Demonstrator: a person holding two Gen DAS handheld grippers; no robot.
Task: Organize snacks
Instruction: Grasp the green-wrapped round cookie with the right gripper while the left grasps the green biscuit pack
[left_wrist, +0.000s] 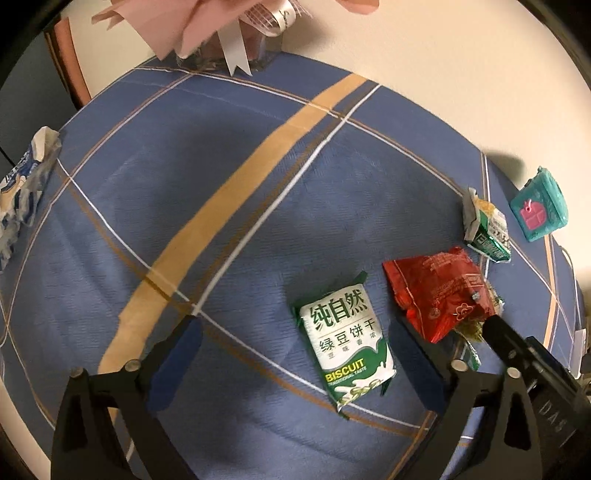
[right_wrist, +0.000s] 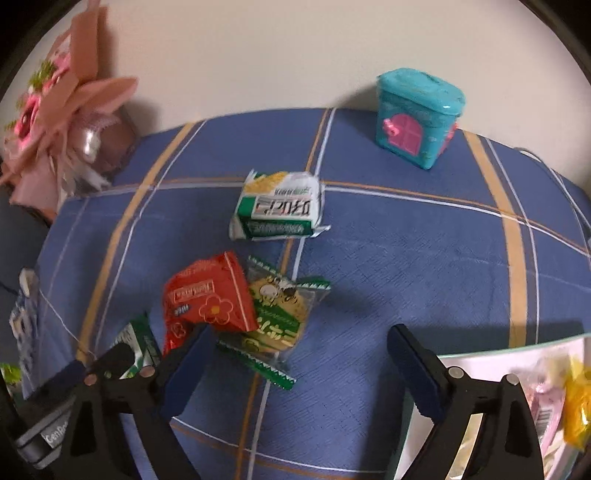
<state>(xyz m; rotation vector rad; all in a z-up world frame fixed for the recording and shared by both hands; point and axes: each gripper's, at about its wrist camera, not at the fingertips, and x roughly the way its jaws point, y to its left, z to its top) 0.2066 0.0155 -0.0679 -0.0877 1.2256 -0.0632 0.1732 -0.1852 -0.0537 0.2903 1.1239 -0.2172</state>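
Between wide-open left hand-held gripper (left_wrist: 295, 354) fingers, green biscuit packet (left_wrist: 345, 341), bare tablecloth (left_wrist: 166, 206) leftward

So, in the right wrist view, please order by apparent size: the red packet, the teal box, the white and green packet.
1. red packet
2. teal box and white and green packet look alike; the box stands farther away, so I do not rank them.

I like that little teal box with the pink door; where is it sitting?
The teal box stands at the table's far edge against the wall, right of centre in the right view, beyond the green-and-white snack packet.
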